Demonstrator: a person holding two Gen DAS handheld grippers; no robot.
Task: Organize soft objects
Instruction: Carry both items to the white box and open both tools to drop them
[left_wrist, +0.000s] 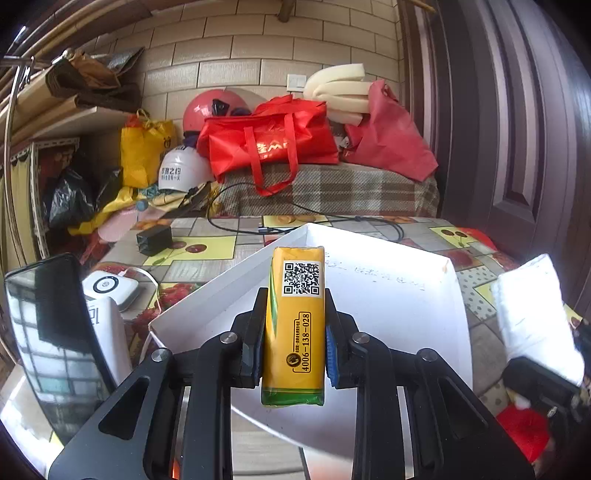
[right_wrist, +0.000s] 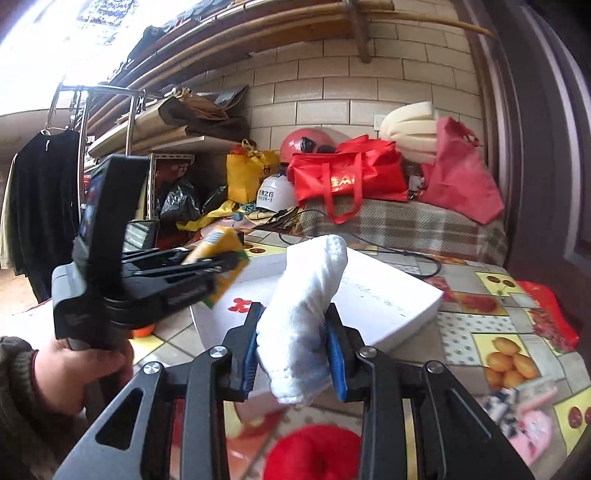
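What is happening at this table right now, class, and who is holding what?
A person holds a gripper in each hand above a table with a fruit-print cloth. The left gripper is shut on a yellow tissue pack, held over an open white box. The right gripper is shut on a white sock beside that box. A red yarn ball lies on the table below. Nothing shows inside the box.

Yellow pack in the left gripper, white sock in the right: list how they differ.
The yellow pack is a flat-sided block, printed with a QR code and number; the white sock is plain knit, rumpled and bent. The pack is over the white box; the sock is nearer its edge. Both are clamped between jaws.
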